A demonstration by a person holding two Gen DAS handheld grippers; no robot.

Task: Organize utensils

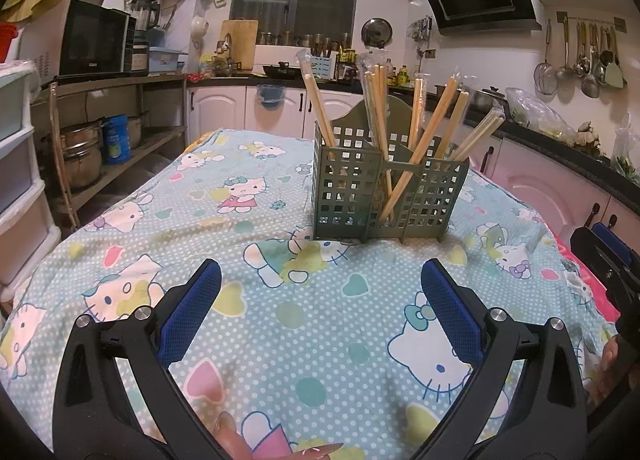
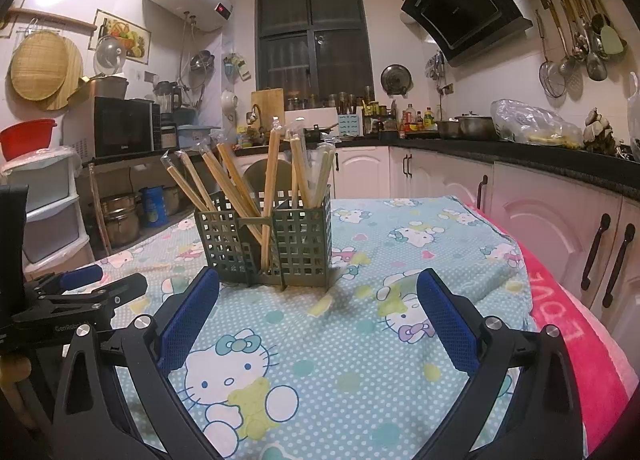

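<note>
Far ahead on the worktop (image 1: 280,340) stands the holder (image 1: 384,196), chopsticks (image 1: 436,120) upright-leaning inside — left gripper (image 1: 320,308) and right gripper (image 2: 318,318) both spread, empty, roughly equally near.

Both tools are built alike: the left gripper (image 1: 320,300) has two black plastic arms with long triangular cut-outs, round silver screws at the joints, and blue mesh-textured pads (image 1: 450,308) on the inner faces. The right gripper (image 2: 318,306) matches it, black frame and blue pads (image 2: 446,320). Seen from the right wrist, the left tool's side carries small white lettering, partly hidden.
</note>
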